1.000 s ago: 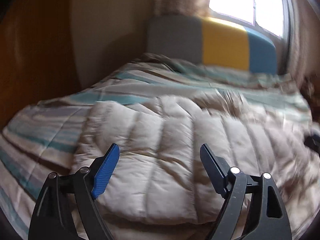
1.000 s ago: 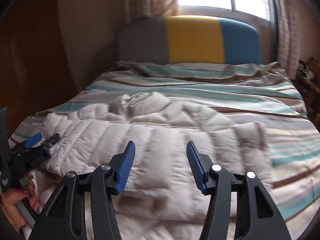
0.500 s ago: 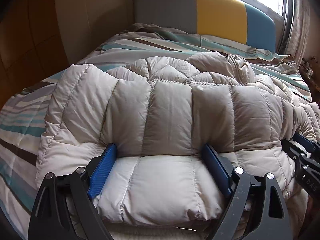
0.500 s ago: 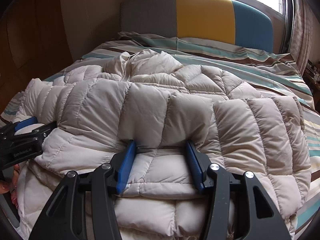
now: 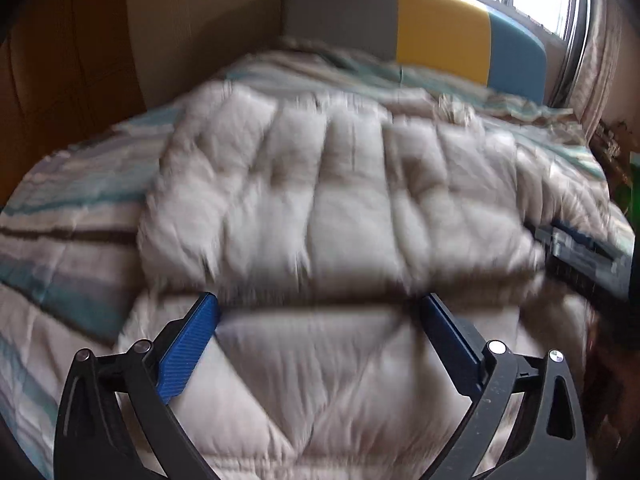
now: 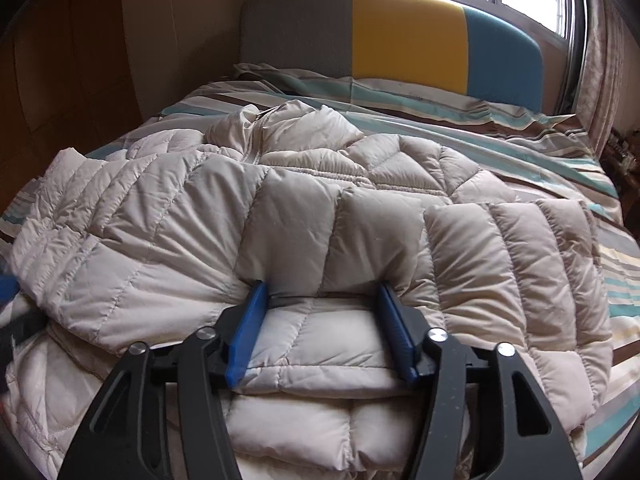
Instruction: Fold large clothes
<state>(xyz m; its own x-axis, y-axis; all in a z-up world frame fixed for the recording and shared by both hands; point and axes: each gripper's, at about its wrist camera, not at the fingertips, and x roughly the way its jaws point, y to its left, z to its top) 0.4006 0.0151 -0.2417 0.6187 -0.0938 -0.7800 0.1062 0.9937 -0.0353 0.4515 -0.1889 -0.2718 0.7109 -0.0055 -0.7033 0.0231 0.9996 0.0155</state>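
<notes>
So the beige puffer jacket (image 6: 320,220) is lying across the foot half of the bed (image 6: 520,140), collar end pointing toward the grey-yellow-blue headboard (image 6: 400,36), with its near hem already flipped up over the body so there's a fat doubled roll closest to the cameras.

Left gripper (image 5: 320,312): fingers spread as wide as they go, they've just been opening, and a quilted panel sits between them but the pads don't look like they're squeezing it. Picture's blurry though.

Right gripper (image 6: 322,296): fingers roughly two-thirds apart, also just been opening, straddling the folded edge of the jacket. Fabric bulges up between the blue pads, but I'd call it let go rather than gripped.

Handling-wise, my guess is this thing is light, super squishy and springy, with a slick shell. It'll puff back open and slide off itself if you don't press the fold down. I'd grab through both layers at a stitched seam or the hem edge, not mid-panel where it's just air and down.
</notes>
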